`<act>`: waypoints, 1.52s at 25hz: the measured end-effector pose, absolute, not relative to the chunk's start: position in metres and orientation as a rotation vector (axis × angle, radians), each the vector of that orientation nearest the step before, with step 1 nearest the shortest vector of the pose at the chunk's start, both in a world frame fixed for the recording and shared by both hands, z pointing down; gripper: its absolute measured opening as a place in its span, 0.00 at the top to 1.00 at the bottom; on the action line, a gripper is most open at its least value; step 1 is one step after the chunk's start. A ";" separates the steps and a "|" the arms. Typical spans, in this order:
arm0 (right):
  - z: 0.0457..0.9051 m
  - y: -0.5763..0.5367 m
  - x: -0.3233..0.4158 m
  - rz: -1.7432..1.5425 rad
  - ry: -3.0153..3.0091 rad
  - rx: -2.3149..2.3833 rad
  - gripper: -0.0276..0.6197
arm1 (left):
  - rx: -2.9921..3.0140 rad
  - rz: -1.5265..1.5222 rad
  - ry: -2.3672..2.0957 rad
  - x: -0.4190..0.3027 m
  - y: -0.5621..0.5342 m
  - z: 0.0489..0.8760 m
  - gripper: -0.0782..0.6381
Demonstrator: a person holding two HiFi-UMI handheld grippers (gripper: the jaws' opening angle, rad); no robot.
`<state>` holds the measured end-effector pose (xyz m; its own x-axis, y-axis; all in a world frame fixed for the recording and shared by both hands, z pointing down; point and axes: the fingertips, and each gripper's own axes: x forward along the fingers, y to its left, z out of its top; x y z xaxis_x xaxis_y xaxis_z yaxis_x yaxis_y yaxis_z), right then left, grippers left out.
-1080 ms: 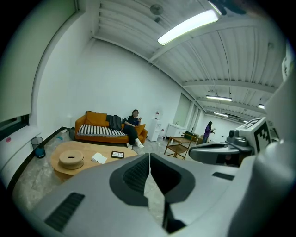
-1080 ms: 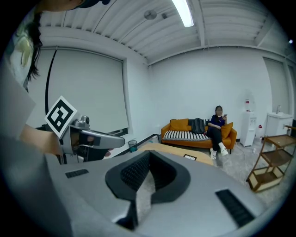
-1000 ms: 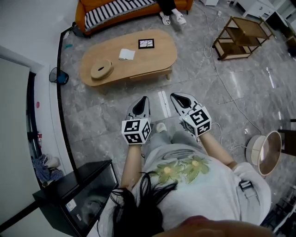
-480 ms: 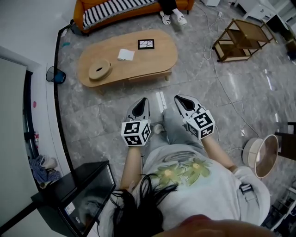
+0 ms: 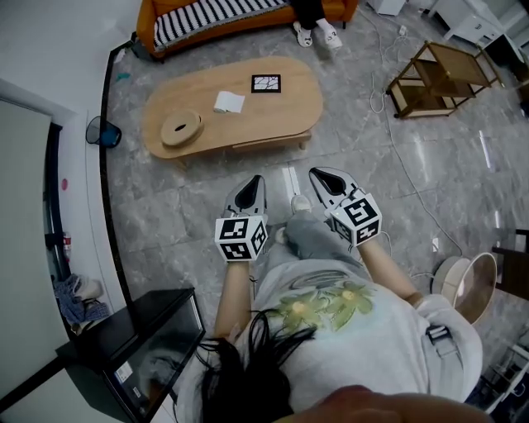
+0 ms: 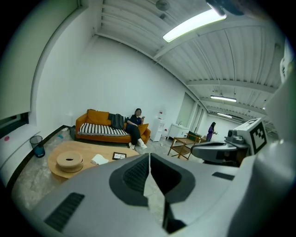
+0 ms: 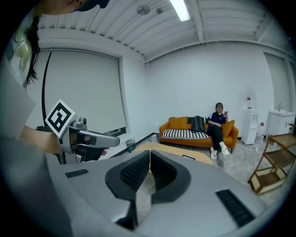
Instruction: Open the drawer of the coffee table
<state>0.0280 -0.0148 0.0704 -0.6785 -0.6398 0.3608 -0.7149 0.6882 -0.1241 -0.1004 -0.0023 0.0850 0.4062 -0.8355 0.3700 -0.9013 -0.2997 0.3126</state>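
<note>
Wooden coffee table [image 5: 240, 111] well beyond left gripper [image 5: 259, 178] and right gripper [image 5: 314, 172], both closed

**Coffee table and floor, from my seat**

In the head view I have the oval wooden coffee table [image 5: 285, 111] at upper centre, standing on the grey marbled floor [image 5: 182, 206]; on its top lie a round wooden ring [image 5: 182, 129] toward the left end, a white folded sheet [image 5: 229, 102] near the middle, and a black-framed card [image 5: 266, 83] to its right, all apart; the floor also carries an orange sofa [image 5: 207, 23] at the top edge, a wooden rack [image 5: 438, 66] upper right, and a black cabinet [image 5: 124, 335] lower left.
</note>
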 end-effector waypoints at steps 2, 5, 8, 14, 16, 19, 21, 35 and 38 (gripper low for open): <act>0.073 -0.022 0.030 0.373 -2.616 1.066 0.94 | 2.196 0.199 -1.475 -0.098 -0.008 0.089 0.86; 0.085 -0.035 0.033 0.378 -2.620 1.047 0.92 | 2.195 0.213 -1.480 -0.097 -0.020 0.101 0.86; 0.108 -0.048 0.035 0.380 -2.625 1.023 0.90 | 2.191 0.206 -1.493 -0.099 -0.033 0.121 0.85; 0.152 -0.075 0.033 0.377 -2.627 0.989 0.84 | 2.175 0.211 -1.513 -0.103 -0.059 0.169 0.85; 0.163 -0.084 0.033 0.377 -2.620 0.992 0.83 | 2.170 0.225 -1.510 -0.105 -0.066 0.184 0.84; 0.183 -0.099 0.033 0.371 -2.617 0.981 0.81 | 2.168 0.251 -1.501 -0.107 -0.078 0.207 0.78; 0.199 -0.108 0.034 0.375 -2.612 0.976 0.79 | 2.167 0.279 -1.493 -0.109 -0.085 0.224 0.76; 0.315 -0.165 0.042 0.368 -2.555 0.946 0.70 | 2.137 0.467 -1.488 -0.131 -0.129 0.351 0.56; 0.338 -0.174 0.043 0.359 -2.550 0.942 0.69 | 2.117 0.484 -1.502 -0.137 -0.136 0.377 0.54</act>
